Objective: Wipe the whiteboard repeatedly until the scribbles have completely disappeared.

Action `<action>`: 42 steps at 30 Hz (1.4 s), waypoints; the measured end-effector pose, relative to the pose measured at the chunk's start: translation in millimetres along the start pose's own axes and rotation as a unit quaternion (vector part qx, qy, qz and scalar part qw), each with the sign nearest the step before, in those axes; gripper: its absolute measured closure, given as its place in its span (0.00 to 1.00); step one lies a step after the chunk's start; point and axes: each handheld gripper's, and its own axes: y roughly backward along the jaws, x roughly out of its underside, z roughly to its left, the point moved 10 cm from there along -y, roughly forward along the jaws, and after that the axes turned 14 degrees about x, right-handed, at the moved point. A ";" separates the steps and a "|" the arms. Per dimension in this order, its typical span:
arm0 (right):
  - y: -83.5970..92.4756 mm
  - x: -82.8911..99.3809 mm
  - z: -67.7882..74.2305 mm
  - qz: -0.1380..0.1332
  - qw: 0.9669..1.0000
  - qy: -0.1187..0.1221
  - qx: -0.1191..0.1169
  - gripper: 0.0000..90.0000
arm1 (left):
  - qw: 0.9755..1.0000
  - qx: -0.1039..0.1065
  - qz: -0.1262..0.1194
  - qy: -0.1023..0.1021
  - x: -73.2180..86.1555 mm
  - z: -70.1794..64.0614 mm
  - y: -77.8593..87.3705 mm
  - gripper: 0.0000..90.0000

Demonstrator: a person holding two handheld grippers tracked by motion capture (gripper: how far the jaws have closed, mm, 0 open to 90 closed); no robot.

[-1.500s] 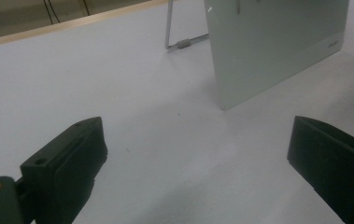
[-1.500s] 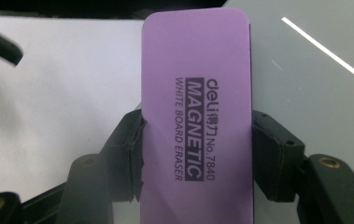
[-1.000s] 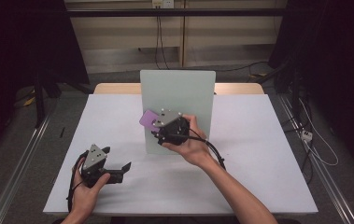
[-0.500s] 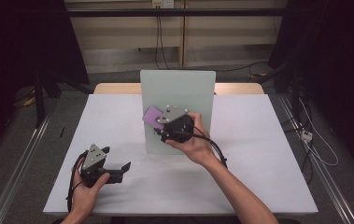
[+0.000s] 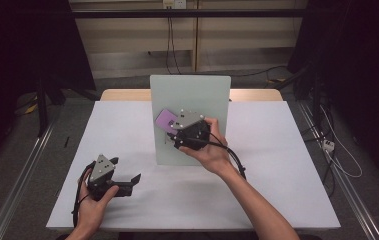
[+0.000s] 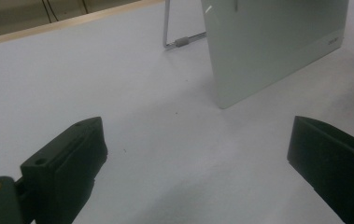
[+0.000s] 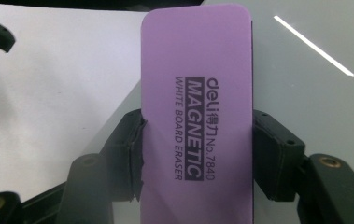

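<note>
High view: right gripper (image 5: 173, 126), pinching the eraser (image 5: 167, 120), has crept up the board (image 5: 189, 90); wiping continues. Left gripper (image 5: 127, 181) rests spread on bench (image 5: 277, 165).

Purple eraser (image 7: 195, 121), pale-green board (image 5: 192, 95)

a white-topped table (image 5: 287, 165) with a wooden far edge stands on a grey floor (image 5: 257, 80). metal rails (image 5: 22, 185) run along the floor off its left and right edges. beyond the far edge, a beige wall panel (image 5: 127, 35) with cables (image 5: 169, 40) hanging down. dark curtains (image 5: 357, 60) close both sides.
</note>
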 end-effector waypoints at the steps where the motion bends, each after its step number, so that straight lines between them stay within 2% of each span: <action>1: -1.4 2.6 4.4 0.000 1.000 -0.003 -0.004 0.47 | 1.000 0.000 0.000 0.000 0.1 0.0 -0.2 0.05; 9: -11.6 29.8 43.9 0.027 0.999 0.020 -0.041 0.47 | 1.000 0.000 0.000 0.003 0.4 -0.2 -0.5 0.05; 15: -15.6 36.8 57.1 0.040 0.997 0.025 -0.057 0.47 | 1.000 0.001 0.001 0.001 0.5 -0.1 -0.7 0.05; 19: -15.1 35.4 55.5 0.041 0.997 0.021 -0.064 0.47 | 1.000 0.000 -0.001 0.000 -0.4 0.5 0.1 0.05; 22: -13.3 30.2 49.3 0.036 0.998 0.015 -0.058 0.47 | 1.000 -0.001 -0.001 0.001 -0.1 1.0 0.5 0.05; 28: -6.6 12.2 23.4 0.017 0.999 0.000 -0.034 0.47 | 1.000 0.000 -0.001 0.001 0.0 1.0 1.1 0.05; 34: 2.2 -5.6 -6.8 -0.002 1.000 -0.010 -0.001 0.47 | 1.000 0.001 -0.001 0.002 -0.1 1.1 0.5 0.05; 37: 1.7 -5.3 -6.1 0.000 1.000 -0.006 0.003 0.47 | 1.000 0.001 -0.001 0.002 0.0 0.3 -0.3 0.05; 42: -5.2 6.3 14.9 0.006 1.000 0.008 -0.009 0.47 | 1.000 0.001 0.000 0.001 0.0 0.1 -0.3 0.05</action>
